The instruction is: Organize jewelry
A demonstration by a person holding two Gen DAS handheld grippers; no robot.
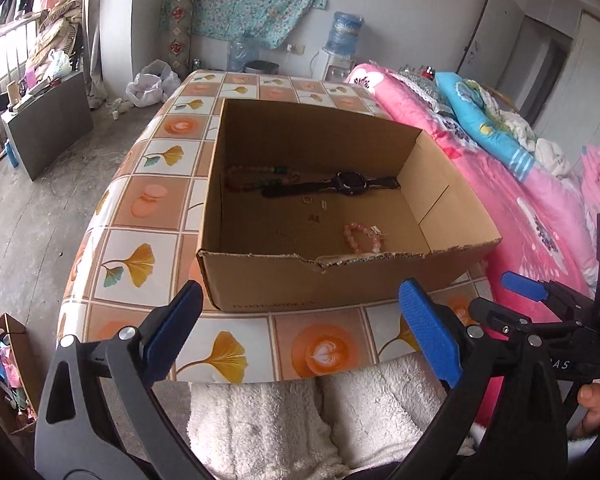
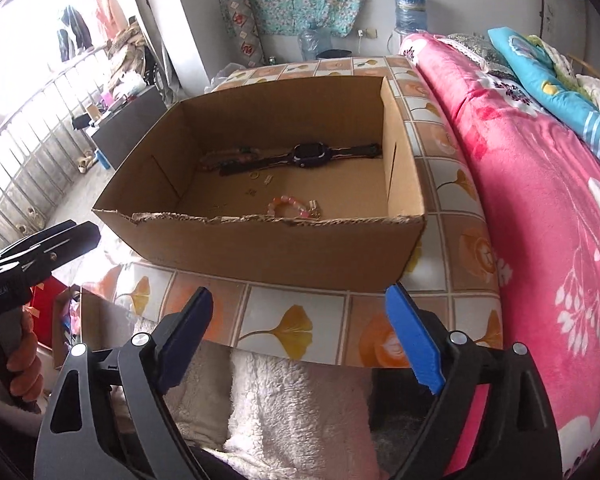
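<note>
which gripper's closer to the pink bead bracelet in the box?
Right, slightly. The pink bead bracelet lies in the box's near-right area; right gripper faces it almost straight on, left gripper sits further left.

You're working in soft daylight from the window [image 2: 28, 20] at ten o'clock, blown out to white glare. Shadows are faint. Fisheye bending curves the edges, corners vignette black, and distant detail looks slightly soft.
</note>
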